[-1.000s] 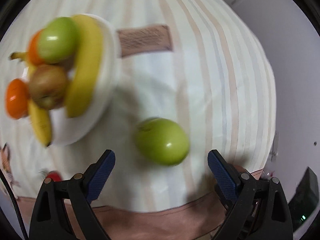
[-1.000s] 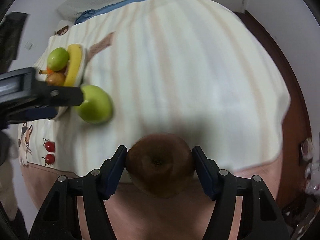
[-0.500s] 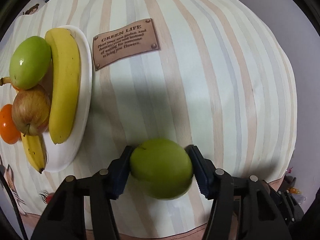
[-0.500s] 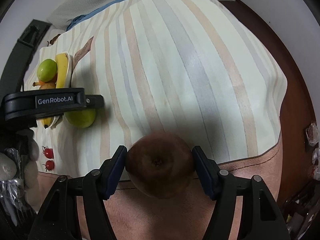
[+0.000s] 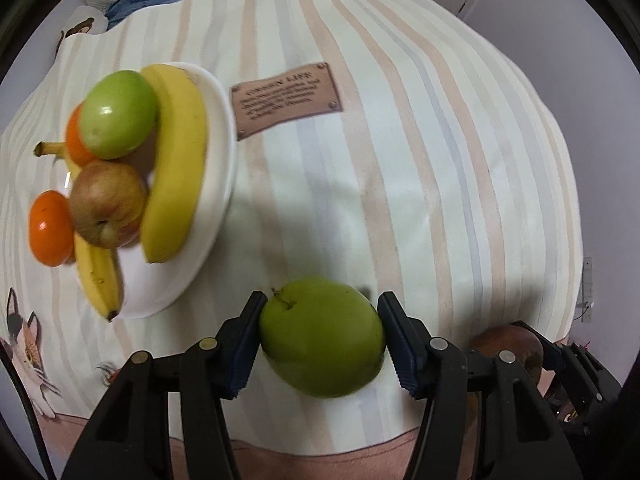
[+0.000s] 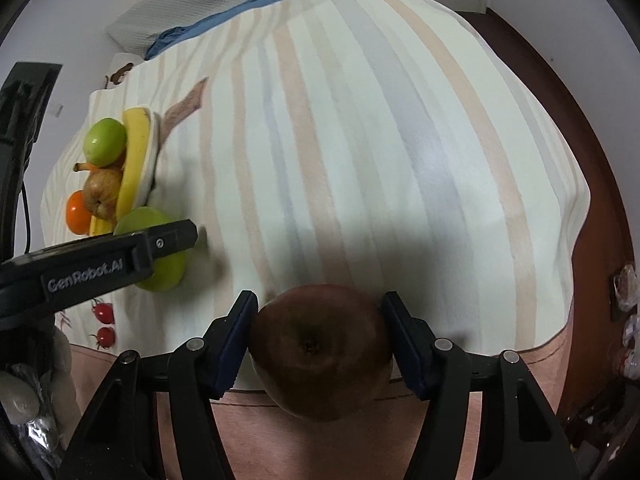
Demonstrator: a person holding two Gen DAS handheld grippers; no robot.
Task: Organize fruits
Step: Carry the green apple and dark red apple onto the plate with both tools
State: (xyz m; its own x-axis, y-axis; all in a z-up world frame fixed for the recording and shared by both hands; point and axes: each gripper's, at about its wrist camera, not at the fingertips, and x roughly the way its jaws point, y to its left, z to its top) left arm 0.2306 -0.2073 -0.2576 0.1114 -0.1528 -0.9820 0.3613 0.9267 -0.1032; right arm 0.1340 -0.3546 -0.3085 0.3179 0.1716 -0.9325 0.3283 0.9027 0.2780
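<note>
My left gripper (image 5: pixel 322 336) is shut on a green apple (image 5: pixel 322 336), held just above the striped cloth near the front edge. It also shows in the right wrist view (image 6: pixel 158 240). My right gripper (image 6: pixel 320 340) is shut on a dark brown-red apple (image 6: pixel 320 346), to the right of the left gripper; that apple also shows in the left wrist view (image 5: pixel 510 346). A white plate (image 5: pixel 216 168) at the left holds a green apple (image 5: pixel 118 114), two bananas (image 5: pixel 176 184), a reddish apple (image 5: pixel 106 204) and oranges (image 5: pixel 50 228).
The striped tablecloth (image 5: pixel 400 160) bears a brown leather label (image 5: pixel 286 100). Cat and cherry prints (image 6: pixel 102 322) lie near the front left edge. The table drops off at the front and right; a wall stands close on the right.
My left gripper closed on the green apple and lifted it, pulling back from the plate. My right gripper kept hold of the dark apple and moved nearer the left one.
</note>
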